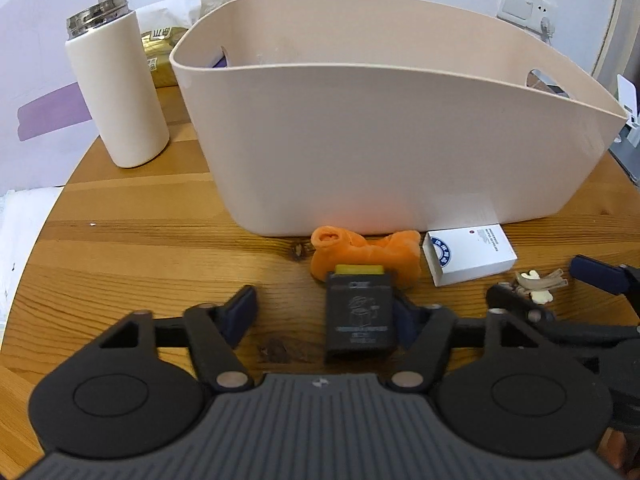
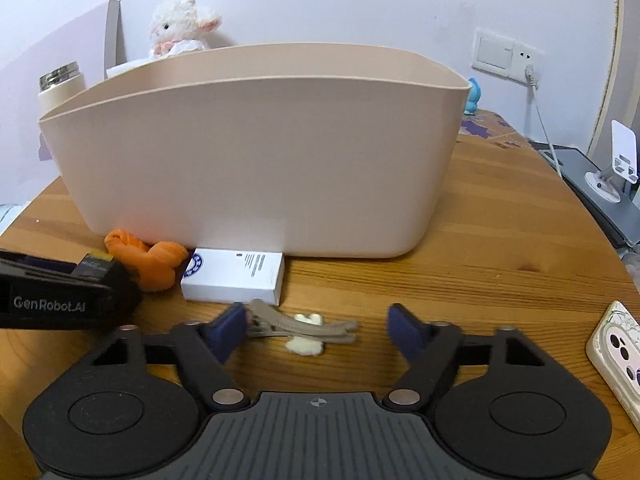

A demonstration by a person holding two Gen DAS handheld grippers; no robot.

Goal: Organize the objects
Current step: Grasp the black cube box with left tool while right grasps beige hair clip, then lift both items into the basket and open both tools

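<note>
A large beige plastic bin [image 1: 392, 132] stands on the wooden table, also in the right wrist view [image 2: 256, 160]. In front of it lie an orange cloth [image 1: 366, 254], a white box [image 1: 470, 258] and beige hair clips [image 2: 304, 330]. My left gripper [image 1: 326, 312] is open; a dark grey box with a yellow end [image 1: 359, 316] stands between its fingers, against the right finger. My right gripper [image 2: 318, 330] is open, its fingers on either side of the hair clips, low over the table.
A white thermos [image 1: 118, 92] stands left of the bin, a plush toy [image 2: 182, 26] behind it. A phone [image 2: 618, 356] lies at the right edge. A phone stand [image 2: 616, 164] and laptop are far right.
</note>
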